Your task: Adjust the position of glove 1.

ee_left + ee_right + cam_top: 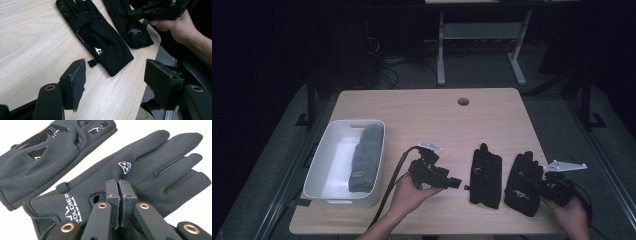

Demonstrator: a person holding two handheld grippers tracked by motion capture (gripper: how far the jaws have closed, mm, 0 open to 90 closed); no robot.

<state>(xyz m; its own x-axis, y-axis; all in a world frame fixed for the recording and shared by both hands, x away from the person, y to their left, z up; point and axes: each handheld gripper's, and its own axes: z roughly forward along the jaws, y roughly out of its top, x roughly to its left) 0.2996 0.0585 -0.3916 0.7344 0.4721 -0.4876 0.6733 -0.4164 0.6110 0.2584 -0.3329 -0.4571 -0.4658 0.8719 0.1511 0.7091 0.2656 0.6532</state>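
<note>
- My left gripper (455, 183) sits low over the table (422, 107), jaws spread wide with nothing between them, pointing at the left glove (485, 176).
- In the left gripper view that glove (100, 40) lies flat just ahead of the open jaws, cuff nearest me, small pull tab at its edge.
- My right gripper (546, 186) is over the right glove (523, 183) near the table's right edge; its jaws are pressed together, pads meeting.
- From the right gripper view I see the closed jaws above the cuff end of the right glove (140, 177); I cannot tell if any fabric is pinched.
- The two gloves lie side by side, just apart.
- Off to the left, a white bin (324, 155) holds a grey folded cloth (365, 157).
</note>
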